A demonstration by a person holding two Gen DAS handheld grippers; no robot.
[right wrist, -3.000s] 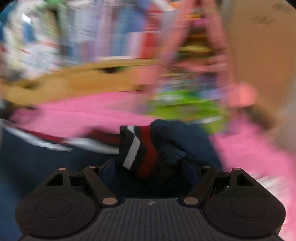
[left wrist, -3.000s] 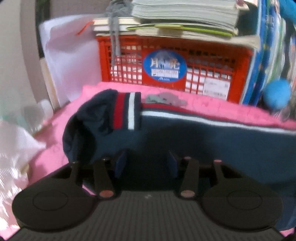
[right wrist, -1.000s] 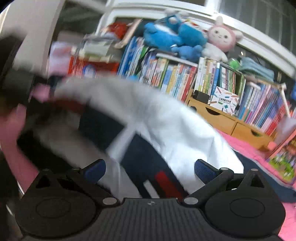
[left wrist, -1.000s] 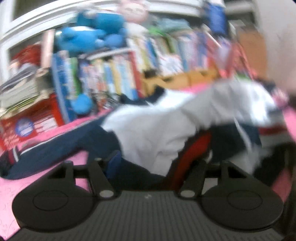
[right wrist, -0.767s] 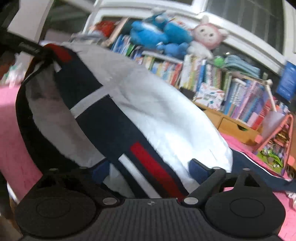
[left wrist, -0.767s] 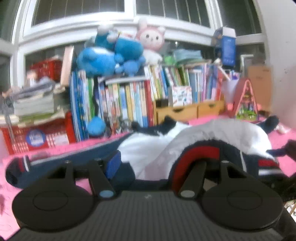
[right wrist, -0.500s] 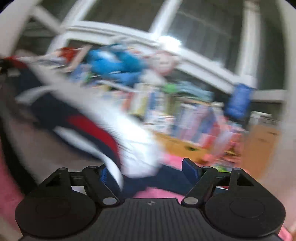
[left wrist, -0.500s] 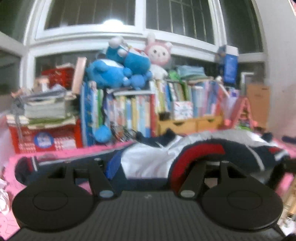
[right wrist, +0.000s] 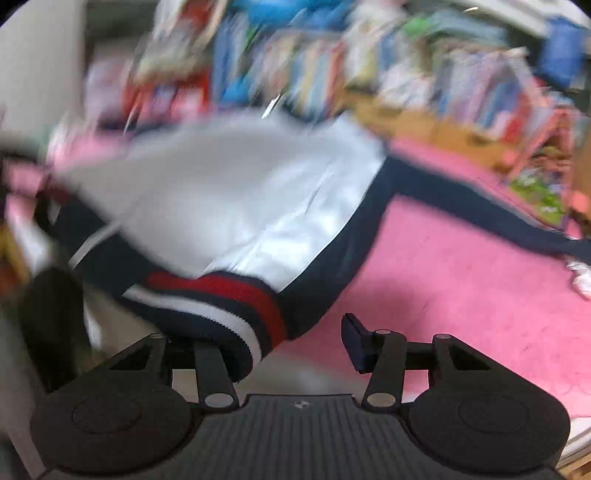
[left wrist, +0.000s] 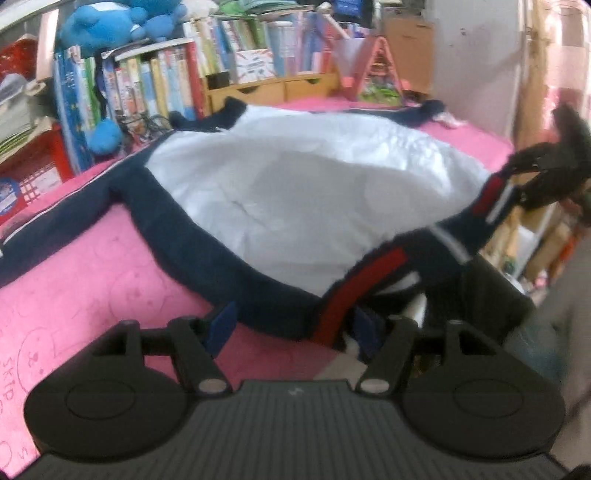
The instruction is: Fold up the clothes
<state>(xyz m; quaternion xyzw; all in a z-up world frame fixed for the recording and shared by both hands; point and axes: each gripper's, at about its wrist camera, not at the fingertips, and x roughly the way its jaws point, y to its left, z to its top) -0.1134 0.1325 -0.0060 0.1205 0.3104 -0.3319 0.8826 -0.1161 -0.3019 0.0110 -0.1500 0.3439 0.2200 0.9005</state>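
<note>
A navy jacket with white lining (left wrist: 303,184) lies spread inside-up on the pink mat (left wrist: 81,288). Its red, white and navy striped hem (left wrist: 354,291) runs between the blue pads of my left gripper (left wrist: 295,328), which stand wide apart around the cloth. In the right wrist view the same jacket (right wrist: 236,192) is blurred. Its striped hem (right wrist: 221,295) drapes over the left finger of my right gripper (right wrist: 291,343), and the right pad (right wrist: 352,338) stands clear of it. The right gripper also shows at the right of the left wrist view (left wrist: 543,173), at the hem.
A bookshelf (left wrist: 155,81) with blue plush toys (left wrist: 110,26) and a red crate (left wrist: 33,173) lines the back of the mat. Wooden drawers (left wrist: 273,90) and a pink triangular toy (left wrist: 376,70) stand at the back right. The mat's edge drops off at the right.
The jacket has been lifted, swung over and laid down lining-up on the mat. Both grippers have dropped low. The right gripper's jaws have spread apart.
</note>
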